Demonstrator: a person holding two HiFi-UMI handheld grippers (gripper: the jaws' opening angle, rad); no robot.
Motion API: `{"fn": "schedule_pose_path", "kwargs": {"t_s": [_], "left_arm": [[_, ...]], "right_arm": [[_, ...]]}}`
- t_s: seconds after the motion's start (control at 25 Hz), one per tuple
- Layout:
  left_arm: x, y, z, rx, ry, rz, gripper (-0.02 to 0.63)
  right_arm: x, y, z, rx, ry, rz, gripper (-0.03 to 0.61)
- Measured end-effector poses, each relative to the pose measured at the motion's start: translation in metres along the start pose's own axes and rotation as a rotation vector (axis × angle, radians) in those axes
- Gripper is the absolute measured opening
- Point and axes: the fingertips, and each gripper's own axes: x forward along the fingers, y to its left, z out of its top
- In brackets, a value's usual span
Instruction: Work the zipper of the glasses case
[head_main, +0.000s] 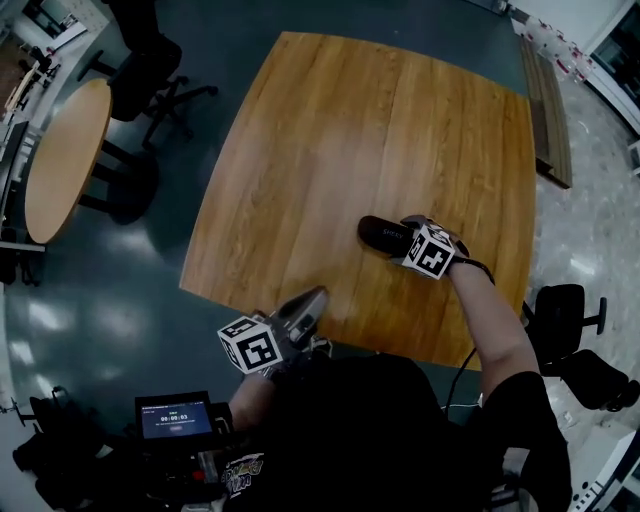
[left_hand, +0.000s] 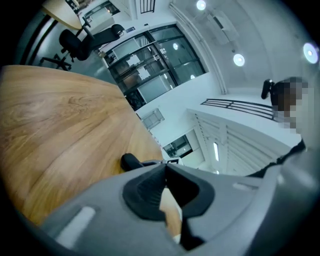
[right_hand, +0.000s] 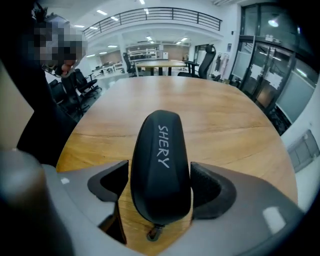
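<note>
Black glasses case (right_hand: 160, 165) lay on wooden table (head_main: 350, 120), toward person's right. It sat between right gripper's (head_main: 400, 236) wide-spread jaws, pads not squeezing it. Zipper pull (right_hand: 154, 233) at case's near end, under that gripper. Left gripper (left_hand: 165, 171) closed, empty, well apart from case, at table's near edge.

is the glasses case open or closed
Closed: the glasses case shows one smooth shell, no gap, zipper pull at its near end. Fully zipped: cannot tell.
</note>
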Motion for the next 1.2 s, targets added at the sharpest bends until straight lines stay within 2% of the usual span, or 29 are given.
{"fn": "schedule_pose_path", "kwargs": {"t_s": [0.08, 0.2, 0.28, 0.36, 0.48, 0.56, 0.64, 0.72, 0.8, 0.96, 1.04, 1.2], "left_arm": [[-0.002, 0.004, -0.002, -0.009, -0.007, 0.024, 0.003], [-0.001, 0.007, -0.001, 0.001, -0.008, 0.042, 0.003], [0.003, 0.006, 0.0, 0.043, 0.011, 0.043, 0.003], [0.009, 0.006, 0.004, 0.134, 0.058, 0.062, 0.003], [0.021, 0.007, 0.011, 0.314, 0.166, 0.083, 0.02], [0.033, 0.002, 0.016, 0.429, 0.257, 0.062, 0.141], [0.047, -0.009, 0.019, 0.518, 0.353, 0.015, 0.173], [0.058, -0.023, 0.013, 0.57, 0.466, -0.053, 0.245], [0.068, -0.04, -0.005, 0.591, 0.602, -0.151, 0.287], [0.076, -0.064, -0.038, 0.581, 0.833, -0.316, 0.316], [0.076, -0.071, -0.047, 0.569, 0.894, -0.369, 0.322], [0.071, -0.09, -0.061, 0.5, 0.926, -0.486, 0.332]], "right_arm": [[0.01, 0.0, 0.004, -0.039, 0.004, 0.005, 0.345], [0.01, -0.001, 0.013, -0.102, -0.037, -0.027, 0.337], [-0.001, 0.003, 0.021, -0.187, -0.067, -0.068, 0.334], [-0.021, 0.01, 0.032, -0.319, -0.097, -0.119, 0.333], [-0.062, 0.024, 0.054, -0.573, -0.127, -0.21, 0.333], [-0.091, 0.037, 0.072, -0.738, -0.143, -0.262, 0.333], [-0.118, 0.052, 0.088, -0.874, -0.153, -0.3, 0.333], [-0.141, 0.069, 0.1, -0.971, -0.149, -0.325, 0.333], [-0.154, 0.084, 0.107, -1.04, -0.137, -0.343, 0.333], [-0.168, 0.111, 0.119, -1.148, -0.108, -0.357, 0.334], [-0.173, 0.121, 0.12, -1.164, -0.105, -0.339, 0.334], [-0.186, 0.137, 0.126, -1.195, -0.116, -0.344, 0.334]]}}
